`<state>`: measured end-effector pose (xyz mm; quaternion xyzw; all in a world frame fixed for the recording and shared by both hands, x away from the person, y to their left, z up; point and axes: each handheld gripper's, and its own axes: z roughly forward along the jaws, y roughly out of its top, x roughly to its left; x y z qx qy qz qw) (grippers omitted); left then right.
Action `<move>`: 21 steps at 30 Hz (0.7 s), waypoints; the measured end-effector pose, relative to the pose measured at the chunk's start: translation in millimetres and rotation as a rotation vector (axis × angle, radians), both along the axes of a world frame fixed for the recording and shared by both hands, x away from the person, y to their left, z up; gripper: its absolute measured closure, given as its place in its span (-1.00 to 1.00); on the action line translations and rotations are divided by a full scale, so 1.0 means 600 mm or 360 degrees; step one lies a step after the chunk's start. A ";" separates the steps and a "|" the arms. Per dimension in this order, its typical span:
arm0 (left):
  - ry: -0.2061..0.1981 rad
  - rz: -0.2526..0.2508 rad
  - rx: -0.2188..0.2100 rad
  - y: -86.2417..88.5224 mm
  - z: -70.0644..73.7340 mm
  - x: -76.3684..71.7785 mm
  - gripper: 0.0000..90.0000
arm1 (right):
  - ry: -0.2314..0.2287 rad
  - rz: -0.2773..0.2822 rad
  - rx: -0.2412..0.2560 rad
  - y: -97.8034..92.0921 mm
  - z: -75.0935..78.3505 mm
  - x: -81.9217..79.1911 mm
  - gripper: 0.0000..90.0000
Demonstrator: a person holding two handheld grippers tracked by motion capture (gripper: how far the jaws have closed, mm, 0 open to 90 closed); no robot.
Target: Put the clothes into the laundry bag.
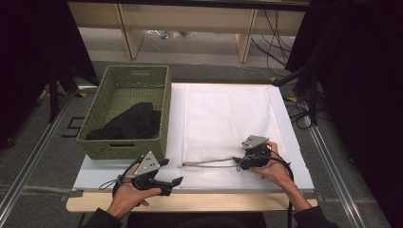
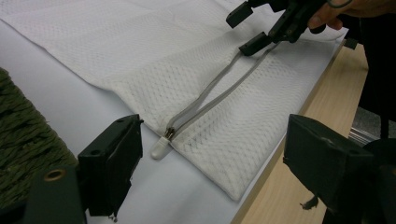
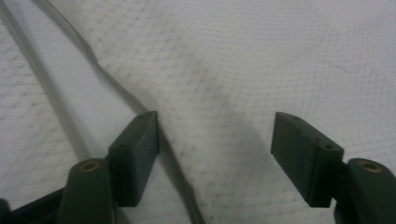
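A white mesh bag (image 1: 228, 118) lies flat on the white table top (image 1: 114, 171). Its grey zipper (image 1: 209, 164) runs along the near edge and stands parted, with the white pull (image 2: 159, 147) at its left end. My left gripper (image 1: 172, 171) is open, just left of the bag's corner; in the left gripper view the left gripper (image 2: 215, 163) frames the pull without touching it. My right gripper (image 1: 237, 163) is open at the zipper's right end, low over the mesh (image 3: 243, 60). One finger (image 3: 137, 154) of the right gripper (image 3: 215, 149) sits by the zipper tape (image 3: 116, 88).
A green woven basket (image 1: 166, 104) stands at the table's left and holds a black garment (image 1: 133, 121). The wooden table edge (image 1: 214, 202) runs along the front. Cables (image 1: 280, 42) and shelf legs lie on the floor behind.
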<state>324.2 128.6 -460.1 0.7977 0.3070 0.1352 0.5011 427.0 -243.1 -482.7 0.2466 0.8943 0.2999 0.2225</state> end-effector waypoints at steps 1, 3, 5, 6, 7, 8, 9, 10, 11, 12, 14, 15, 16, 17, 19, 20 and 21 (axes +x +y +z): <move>0.0002 0.0015 -0.0009 0.000 0.000 0.000 -0.58 | -0.0015 -0.0013 -0.0011 -0.001 0.000 0.001 -0.05; 0.0013 0.0031 -0.0017 0.000 0.000 0.000 -0.58 | -0.0016 -0.0025 -0.0018 -0.001 0.000 0.001 0.04; 0.0005 0.0036 -0.0019 0.001 0.000 -0.001 -0.58 | -0.0020 -0.0024 -0.0040 -0.002 0.001 0.003 0.17; -0.0002 0.0027 -0.0002 0.002 0.001 0.000 -0.58 | -0.0037 0.0002 -0.0060 -0.002 0.001 0.006 0.22; 0.0002 0.0027 -0.0015 0.001 0.001 0.001 -0.58 | -0.0032 -0.0015 -0.0071 -0.001 0.002 0.005 0.27; 0.0014 0.0040 -0.0035 0.000 0.001 0.001 -0.58 | -0.0045 0.0005 -0.0092 0.000 0.002 0.006 0.29; 0.0009 0.0029 -0.0010 0.001 0.001 0.002 -0.58 | -0.0033 -0.0001 -0.0092 0.002 0.002 0.007 0.34; 0.0011 0.0028 -0.0007 0.001 0.001 0.002 -0.58 | -0.0045 0.0032 -0.0112 0.002 0.003 0.010 0.37; 0.0010 0.0027 -0.0003 0.001 0.001 0.001 -0.58 | -0.0033 0.0014 -0.0113 0.004 0.003 0.011 0.39; 0.0007 0.0027 -0.0003 0.001 0.001 0.002 -0.58 | -0.0044 0.0031 -0.0129 0.005 0.004 0.015 0.40; 0.0007 0.0033 -0.0020 0.001 0.002 0.003 -0.57 | -0.0039 -0.0024 -0.0117 0.008 0.003 0.016 0.43; 0.0012 0.0040 -0.0021 0.001 0.002 0.003 -0.57 | -0.0029 -0.0025 -0.0122 0.008 0.003 0.018 0.44; -0.0010 0.0037 -0.0018 0.001 0.003 0.003 -0.57 | -0.0024 -0.0020 -0.0125 0.009 0.003 0.021 0.46; -0.0017 0.0023 -0.0011 0.003 0.004 0.004 -0.57 | -0.0049 -0.0010 -0.0145 0.009 0.004 0.023 0.49; -0.0023 0.0045 -0.0034 0.005 0.007 0.005 -0.57 | -0.0041 0.0009 -0.0157 0.012 0.005 0.022 0.54; -0.0033 0.0041 -0.0029 0.006 0.008 0.006 -0.57 | -0.0018 0.0007 -0.0137 0.013 0.004 0.022 0.55; -0.0027 0.0057 -0.0036 0.007 0.009 0.005 -0.57 | -0.0010 0.0042 -0.0140 0.012 0.005 0.024 0.56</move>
